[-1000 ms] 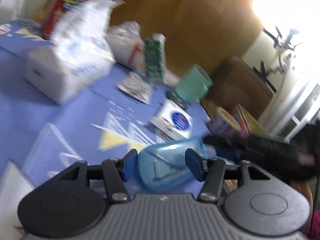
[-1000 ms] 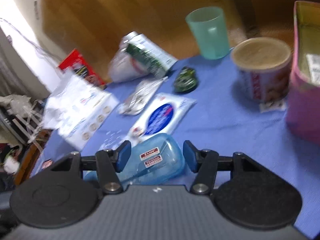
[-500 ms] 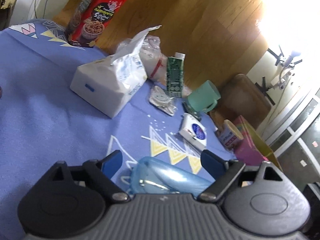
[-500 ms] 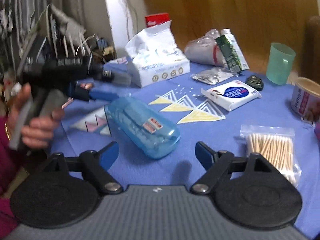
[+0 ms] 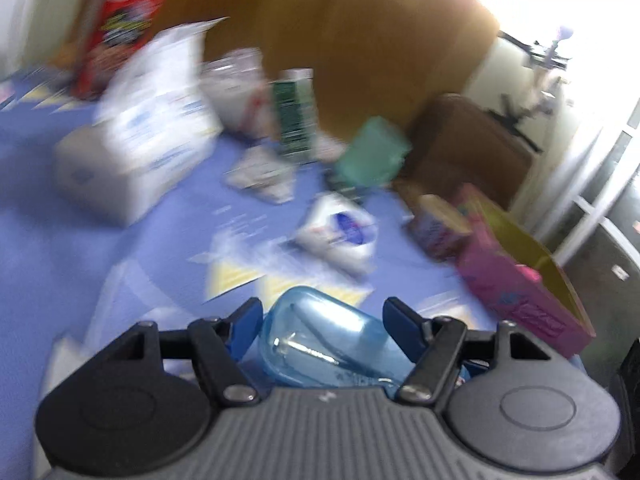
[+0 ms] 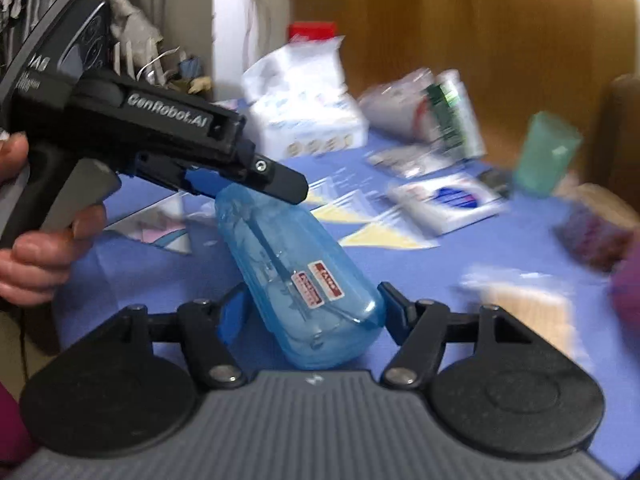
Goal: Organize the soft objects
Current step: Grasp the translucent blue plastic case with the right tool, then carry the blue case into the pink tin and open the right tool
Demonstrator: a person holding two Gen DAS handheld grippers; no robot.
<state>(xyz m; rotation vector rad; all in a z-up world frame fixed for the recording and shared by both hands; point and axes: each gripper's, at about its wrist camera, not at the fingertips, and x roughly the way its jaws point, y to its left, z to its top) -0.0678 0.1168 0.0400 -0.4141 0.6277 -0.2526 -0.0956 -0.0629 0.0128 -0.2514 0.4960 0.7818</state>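
Note:
A blue see-through case point(image 5: 324, 340) point(image 6: 296, 272) lies on the blue cloth between both grippers. My left gripper point(image 5: 324, 320) straddles one end, its jaws closing, with the pads near the sides and a thin gap showing. The right wrist view shows that left gripper point(image 6: 280, 186) over the case's far end, held by a hand point(image 6: 36, 256). Around the near end my right gripper point(image 6: 312, 308) is also closing, its pads close beside the case. A tissue pack point(image 5: 140, 140), a wipes pack point(image 5: 340, 236) and a bag of cotton swabs point(image 6: 516, 300) lie further off.
Behind the case stand a green cup point(image 5: 372, 152), a green carton point(image 5: 296, 116), a red cereal box point(image 5: 124, 28) and a crumpled clear bag point(image 5: 236, 80). To the right are a round tub point(image 5: 436, 228) and a pink box point(image 5: 520, 280). Both views are motion-blurred.
Half a second ago both pairs of jaws stood wide and back from the case. They have since narrowed around its two ends, and the left gripper has come in over the far end.

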